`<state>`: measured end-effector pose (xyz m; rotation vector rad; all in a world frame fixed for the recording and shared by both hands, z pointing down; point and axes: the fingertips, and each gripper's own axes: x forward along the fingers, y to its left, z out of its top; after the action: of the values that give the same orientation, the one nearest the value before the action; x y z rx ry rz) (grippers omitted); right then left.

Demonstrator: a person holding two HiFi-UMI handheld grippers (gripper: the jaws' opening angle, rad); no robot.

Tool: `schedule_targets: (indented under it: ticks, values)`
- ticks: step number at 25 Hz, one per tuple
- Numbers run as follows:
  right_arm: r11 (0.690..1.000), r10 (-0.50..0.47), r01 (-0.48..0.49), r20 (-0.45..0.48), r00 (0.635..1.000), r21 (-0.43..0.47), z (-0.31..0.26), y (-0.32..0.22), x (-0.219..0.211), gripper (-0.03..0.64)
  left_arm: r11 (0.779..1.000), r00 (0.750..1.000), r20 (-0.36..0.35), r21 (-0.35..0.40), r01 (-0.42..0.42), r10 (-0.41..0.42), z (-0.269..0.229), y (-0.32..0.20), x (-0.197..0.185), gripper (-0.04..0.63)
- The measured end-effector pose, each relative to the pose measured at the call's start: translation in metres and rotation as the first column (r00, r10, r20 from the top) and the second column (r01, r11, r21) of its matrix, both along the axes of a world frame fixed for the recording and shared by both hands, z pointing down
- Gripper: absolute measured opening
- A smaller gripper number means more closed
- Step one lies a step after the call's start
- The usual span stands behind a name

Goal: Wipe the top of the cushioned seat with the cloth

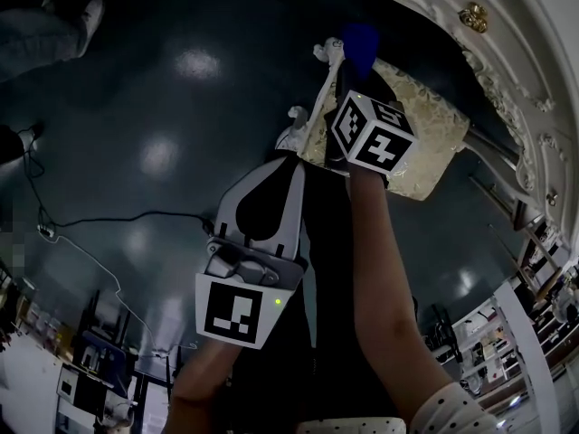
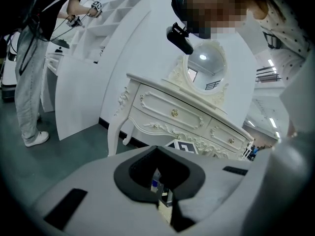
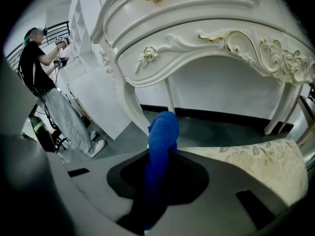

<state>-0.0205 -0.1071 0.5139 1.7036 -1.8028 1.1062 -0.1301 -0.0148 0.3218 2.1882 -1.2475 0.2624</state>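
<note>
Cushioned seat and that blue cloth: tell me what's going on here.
A person holds a gripper in each hand in front of a white dressing table. The right gripper is shut on a blue cloth, which sticks out past its jaws at one edge of the cushioned seat. The pictures don't show whether the cloth touches the seat. The left gripper is shut on nothing and hangs over the floor beside the seat.

Dim, fisheye-warped views; ceiling-light glare on glossy dark floor [image 1: 177, 61]
</note>
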Motion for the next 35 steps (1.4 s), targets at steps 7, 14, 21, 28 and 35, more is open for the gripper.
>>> schedule_targets:
  ticks: [7,14,21,28,35]
  values:
    - [0.998,0.038,-0.040,0.047,0.998,0.051,-0.028,0.012,0.020,0.089,0.999,0.999,-0.003,-0.010,-0.047,0.047,0.000,0.007,0.021,-0.003]
    - [0.978,0.184,-0.187,0.038,0.982,0.098,-0.064,0.061,0.104,0.089,0.985,0.985,-0.018,0.030,-0.169,0.170,-0.004,0.011,0.076,-0.003]
    - [0.932,0.354,-0.347,-0.060,0.933,0.103,-0.075,0.134,0.219,0.089,0.942,0.942,-0.021,0.018,-0.334,0.334,-0.003,0.028,0.133,-0.003]
    - [0.907,0.421,-0.420,-0.150,0.895,0.041,-0.048,0.185,0.291,0.089,0.913,0.913,-0.019,0.004,-0.408,0.408,0.005,0.038,0.164,-0.003]
    - [0.896,0.410,-0.430,-0.163,0.897,-0.113,0.010,0.210,0.291,0.089,0.901,0.901,-0.017,-0.013,-0.434,0.433,0.010,0.042,0.172,-0.003]
